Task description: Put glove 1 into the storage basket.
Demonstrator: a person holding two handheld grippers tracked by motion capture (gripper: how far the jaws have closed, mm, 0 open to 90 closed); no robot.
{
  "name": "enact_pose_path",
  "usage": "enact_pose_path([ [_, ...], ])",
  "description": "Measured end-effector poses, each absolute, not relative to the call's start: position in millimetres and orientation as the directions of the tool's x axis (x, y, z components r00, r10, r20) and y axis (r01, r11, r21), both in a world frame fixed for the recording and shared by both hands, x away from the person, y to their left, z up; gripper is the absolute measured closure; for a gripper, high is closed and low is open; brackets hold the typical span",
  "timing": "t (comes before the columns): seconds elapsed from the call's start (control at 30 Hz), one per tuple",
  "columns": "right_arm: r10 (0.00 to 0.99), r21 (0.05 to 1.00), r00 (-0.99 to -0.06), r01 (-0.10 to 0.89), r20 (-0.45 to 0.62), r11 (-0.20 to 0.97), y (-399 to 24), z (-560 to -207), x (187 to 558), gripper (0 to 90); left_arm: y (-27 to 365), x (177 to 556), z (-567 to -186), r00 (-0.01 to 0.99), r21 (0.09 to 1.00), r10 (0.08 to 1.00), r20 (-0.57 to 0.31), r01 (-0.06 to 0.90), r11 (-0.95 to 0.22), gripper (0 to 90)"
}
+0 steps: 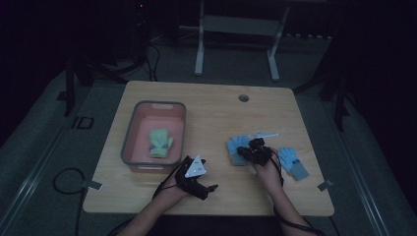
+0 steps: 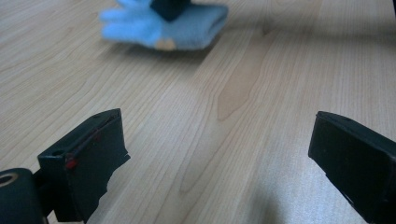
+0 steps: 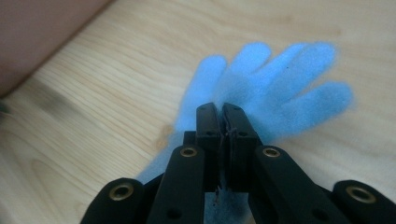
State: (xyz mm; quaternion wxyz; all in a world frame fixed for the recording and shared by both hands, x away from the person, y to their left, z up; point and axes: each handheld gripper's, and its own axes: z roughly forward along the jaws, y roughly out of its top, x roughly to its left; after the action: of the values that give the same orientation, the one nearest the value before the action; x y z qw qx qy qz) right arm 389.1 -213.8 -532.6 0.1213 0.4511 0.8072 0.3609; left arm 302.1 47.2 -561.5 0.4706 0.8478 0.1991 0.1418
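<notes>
On the worktop (image 1: 211, 113), largest item is the grey bin (image 1: 154, 133) with pink inside, near the left edge. One yellow-green glove (image 1: 160, 142) already lies in it, so I'd call that one sorted.

Right of centre: a blue glove (image 1: 237, 149) lies flat, fingers spread, cuff toward the near edge. A second blue glove (image 1: 294, 162) lies just beyond it toward the right edge, apart from it and not touched by either claw. A small pale thing sits just behind the first blue glove; too dim to identify.

Right claw (image 3: 222, 108) is over the first blue glove (image 3: 275, 88), jaws clenched tight together, tips on or just above the palm area. Looks like a thread of fabric between the pads, but can't tell whether it truly has a pinch on the glove.

Left claw (image 1: 199, 178) sits near the front edge by the bin's corner, jaws released wide, nothing between them, only bare wood in front.

Estimate: one of three gloves binned, two blue ones left. Current step reads as picking up the first blue glove.
</notes>
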Motion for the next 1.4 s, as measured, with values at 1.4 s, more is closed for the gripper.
enact_pose_path([
  [1.4, 0.808, 0.670, -0.589, 0.612, 0.030, 0.421, -387.2, -515.2, 372.5, 63.4, 41.8, 301.9, -568.8, 0.896, 0.832, 0.441, 0.048, 0.208, -0.514, 4.3],
])
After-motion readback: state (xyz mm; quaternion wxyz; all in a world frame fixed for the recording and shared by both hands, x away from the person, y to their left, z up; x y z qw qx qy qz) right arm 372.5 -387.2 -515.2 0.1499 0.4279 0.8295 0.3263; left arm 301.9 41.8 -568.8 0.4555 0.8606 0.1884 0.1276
